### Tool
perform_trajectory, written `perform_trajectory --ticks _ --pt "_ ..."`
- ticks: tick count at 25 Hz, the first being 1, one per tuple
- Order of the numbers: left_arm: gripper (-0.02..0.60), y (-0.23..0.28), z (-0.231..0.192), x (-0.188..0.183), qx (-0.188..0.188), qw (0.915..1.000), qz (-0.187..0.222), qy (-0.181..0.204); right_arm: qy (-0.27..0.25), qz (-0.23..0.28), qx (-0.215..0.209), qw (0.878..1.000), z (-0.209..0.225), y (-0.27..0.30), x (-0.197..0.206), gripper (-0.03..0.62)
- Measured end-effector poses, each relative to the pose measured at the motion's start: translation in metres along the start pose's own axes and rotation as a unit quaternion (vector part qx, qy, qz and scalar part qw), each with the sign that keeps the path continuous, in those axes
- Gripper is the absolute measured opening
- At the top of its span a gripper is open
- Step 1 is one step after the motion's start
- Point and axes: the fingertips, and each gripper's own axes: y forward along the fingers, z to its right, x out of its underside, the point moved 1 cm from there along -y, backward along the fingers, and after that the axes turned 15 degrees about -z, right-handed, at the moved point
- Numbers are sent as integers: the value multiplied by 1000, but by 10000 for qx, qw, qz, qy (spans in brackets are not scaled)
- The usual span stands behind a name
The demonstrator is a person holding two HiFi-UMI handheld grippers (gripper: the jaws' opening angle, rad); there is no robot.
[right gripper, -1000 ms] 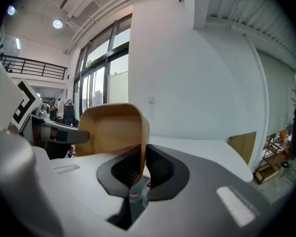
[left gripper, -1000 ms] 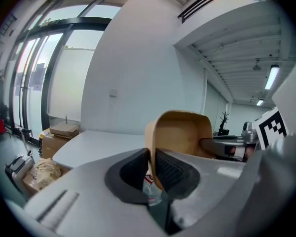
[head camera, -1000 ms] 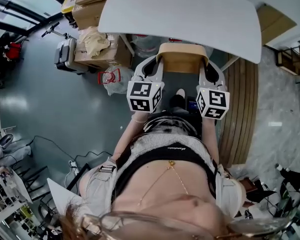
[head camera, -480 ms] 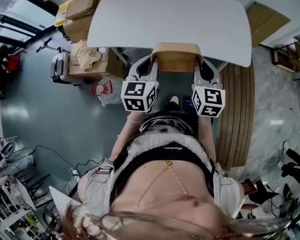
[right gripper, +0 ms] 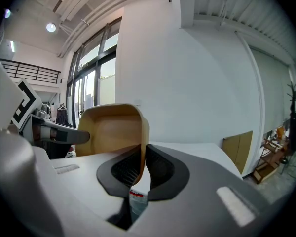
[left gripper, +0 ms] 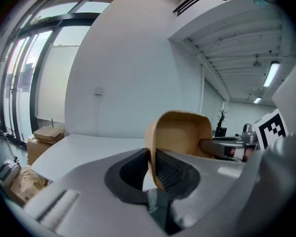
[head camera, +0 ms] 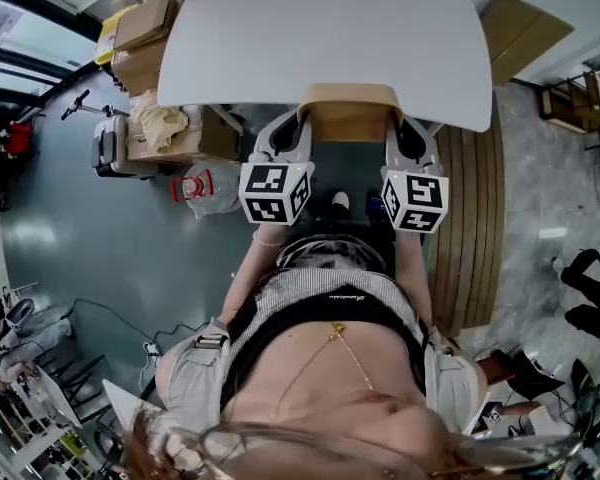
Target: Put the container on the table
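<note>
A tan rectangular container [head camera: 350, 115] hangs in the air just before the near edge of the white table [head camera: 330, 38]. My left gripper [head camera: 302, 128] is shut on its left wall, and my right gripper [head camera: 396, 128] is shut on its right wall. In the left gripper view the container [left gripper: 180, 135] rises from between the dark pads [left gripper: 168, 167], its hollow facing right. From the right gripper view the container [right gripper: 113, 130] shows its hollow facing left, with its wall pinched between the pads [right gripper: 155, 169].
Cardboard boxes [head camera: 140, 38] and a small suitcase [head camera: 108, 146] stand on the grey floor left of the table. A wooden-slat strip [head camera: 475, 228] runs along the right. More brown board [head camera: 515, 28] leans at the table's far right.
Both grippers have carried the container forward and closer to the table's near edge. The table now fills more of the head view.
</note>
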Motion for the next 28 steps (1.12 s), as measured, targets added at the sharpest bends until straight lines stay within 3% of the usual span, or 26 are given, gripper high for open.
perform_trajectory --ticks 7,13,28 --pt "28 23 -8 -8 238 9996 -87 87 112 -52 232 9997 8 14 -2 41" --pt "28 60 -26 -31 684 9970 -114 340 324 -34 714 9969 18 41 -15 41" --pt "26 137 -144 -92 1258 9900 -265 575 498 -140 1327 9898 -12 162 -77 40"
